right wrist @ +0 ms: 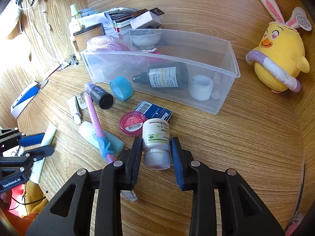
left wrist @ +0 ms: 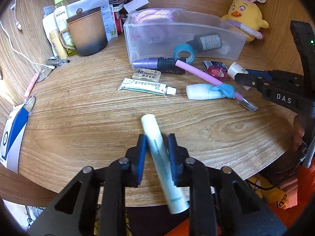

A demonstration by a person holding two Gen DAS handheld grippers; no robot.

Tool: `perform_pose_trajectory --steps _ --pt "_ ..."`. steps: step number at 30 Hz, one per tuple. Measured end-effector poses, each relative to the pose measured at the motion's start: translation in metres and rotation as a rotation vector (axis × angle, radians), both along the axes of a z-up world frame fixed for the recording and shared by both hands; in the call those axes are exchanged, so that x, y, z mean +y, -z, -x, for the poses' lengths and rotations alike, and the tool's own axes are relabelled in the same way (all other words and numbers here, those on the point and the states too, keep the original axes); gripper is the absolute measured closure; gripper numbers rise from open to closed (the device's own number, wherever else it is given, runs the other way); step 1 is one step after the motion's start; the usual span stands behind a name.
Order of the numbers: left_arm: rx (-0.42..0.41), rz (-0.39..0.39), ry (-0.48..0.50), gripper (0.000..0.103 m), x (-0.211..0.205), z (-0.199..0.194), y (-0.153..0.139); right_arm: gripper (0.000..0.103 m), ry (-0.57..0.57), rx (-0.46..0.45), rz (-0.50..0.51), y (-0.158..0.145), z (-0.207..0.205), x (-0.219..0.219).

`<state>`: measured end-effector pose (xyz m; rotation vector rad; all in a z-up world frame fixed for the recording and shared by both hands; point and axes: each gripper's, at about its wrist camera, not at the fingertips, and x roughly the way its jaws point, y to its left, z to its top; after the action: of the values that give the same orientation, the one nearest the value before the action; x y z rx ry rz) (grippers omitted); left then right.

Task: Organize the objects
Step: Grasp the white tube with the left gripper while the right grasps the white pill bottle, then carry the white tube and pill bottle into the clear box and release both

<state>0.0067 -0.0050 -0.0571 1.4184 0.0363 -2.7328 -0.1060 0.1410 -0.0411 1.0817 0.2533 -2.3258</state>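
Wood-grain tabletop (left wrist: pixel 88 129) is seen from two wrist cameras, scattered with small toiletries and stationery. At the near edge, the left gripper (left wrist: pixel 157 140) is closed on a pale green tube (left wrist: pixel 157 153), its blue pads pressed against both sides; the tube lies along the gripper, its far end pointing toward the clutter. To the right, the right gripper (right wrist: pixel 156 143) is closed around a white pill bottle (right wrist: pixel 156 137), which lies with its cap toward the camera and its label upward. Just beyond the bottle, a pink round tin (right wrist: pixel 132 124) and a dark blue box (right wrist: pixel 155 111) are seen side by side. Behind them a clear plastic bin (right wrist: pixel 226 90) is set, holding a dark spray bottle (right wrist: pixel 167 76), a white tape roll (right wrist: pixel 201 87) and a pink woven item (right wrist: pixel 107 44). A blue tape roll (right wrist: pixel 121 88) rests against the bin's front wall. Left of it lie a purple marker (right wrist: pixel 98 94), a pink pen (right wrist: pixel 94 116) across a white-and-teal bottle (right wrist: pixel 86 129), an eraser (left wrist: pixel 146 74) and a small ointment tube (left wrist: pixel 145 87). A yellow chick plush (right wrist: pixel 279 59) is propped at the far right.
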Motion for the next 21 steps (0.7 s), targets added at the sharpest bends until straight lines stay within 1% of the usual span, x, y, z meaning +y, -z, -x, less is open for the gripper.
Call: perform_pose_trajectory --steps 2,8,13,21 --pt "0.003 0.007 0.015 0.088 0.001 -0.001 -0.001 0.076 0.01 0.012 0.011 -0.004 -0.002 0.002" --pt "0.068 -0.006 0.009 0.088 -0.008 0.005 -0.017 0.076 0.045 0.046 0.062 -0.021 -0.004 0.009" --pt "0.138 -0.029 0.008 0.088 -0.019 0.019 -0.039 0.076 0.065 0.082 0.085 -0.037 -0.001 0.012" --pt "0.264 -0.047 0.032 0.088 -0.022 0.04 -0.083 0.076 0.09 0.154 0.12 -0.067 0.007 0.017"
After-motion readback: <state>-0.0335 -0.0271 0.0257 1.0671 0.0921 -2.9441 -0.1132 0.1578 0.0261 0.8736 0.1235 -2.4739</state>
